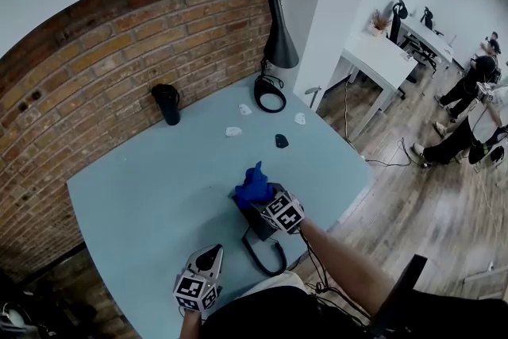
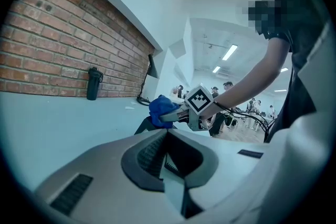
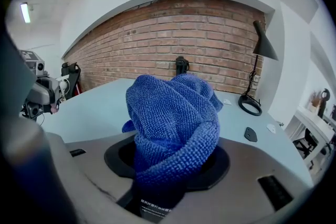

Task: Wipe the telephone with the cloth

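The black telephone sits near the table's front edge, its coiled cord looping toward me. My right gripper is shut on a bunched blue cloth that rests on the telephone's far end. In the right gripper view the cloth fills the jaws and hides the telephone. My left gripper hovers to the left of the telephone, shut, with nothing between its jaws. From the left gripper view I see the cloth, the right gripper and a dark edge of the telephone.
A black bottle stands by the brick wall. A black lamp with a ring base stands at the back right. Small white pieces and a black piece lie mid-table. People stand among white desks at the right.
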A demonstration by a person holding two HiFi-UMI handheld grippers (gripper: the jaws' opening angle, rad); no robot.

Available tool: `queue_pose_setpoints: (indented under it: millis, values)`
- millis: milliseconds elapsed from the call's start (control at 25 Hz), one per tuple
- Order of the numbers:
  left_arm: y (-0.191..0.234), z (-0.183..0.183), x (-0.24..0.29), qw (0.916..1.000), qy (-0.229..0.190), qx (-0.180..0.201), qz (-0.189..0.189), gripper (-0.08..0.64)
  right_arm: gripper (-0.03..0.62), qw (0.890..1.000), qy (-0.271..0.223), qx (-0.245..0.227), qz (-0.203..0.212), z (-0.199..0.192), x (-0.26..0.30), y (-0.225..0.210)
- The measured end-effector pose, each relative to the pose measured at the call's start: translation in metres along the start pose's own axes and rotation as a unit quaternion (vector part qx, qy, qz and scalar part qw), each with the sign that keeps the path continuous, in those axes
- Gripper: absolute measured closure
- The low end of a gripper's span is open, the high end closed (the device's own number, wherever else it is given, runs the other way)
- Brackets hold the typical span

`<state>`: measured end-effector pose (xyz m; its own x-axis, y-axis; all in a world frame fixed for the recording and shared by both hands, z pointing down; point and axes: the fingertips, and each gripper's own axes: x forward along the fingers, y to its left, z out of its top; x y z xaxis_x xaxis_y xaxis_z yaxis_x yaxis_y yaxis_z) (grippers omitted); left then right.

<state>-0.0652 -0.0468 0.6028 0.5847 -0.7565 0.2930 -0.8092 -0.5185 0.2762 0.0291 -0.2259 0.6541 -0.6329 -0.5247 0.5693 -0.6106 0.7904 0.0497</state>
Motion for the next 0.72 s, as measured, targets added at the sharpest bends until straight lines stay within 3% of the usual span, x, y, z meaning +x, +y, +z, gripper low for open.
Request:
queue_pose_setpoints:
  millis: [720]
  values:
    - [-0.007, -0.004, 0.006, 0.9999, 0.005, 0.006, -0.013, 0.560, 0.380, 0.999, 0.003, 0.034, -0.006, -0.029, -0.015, 0.009]
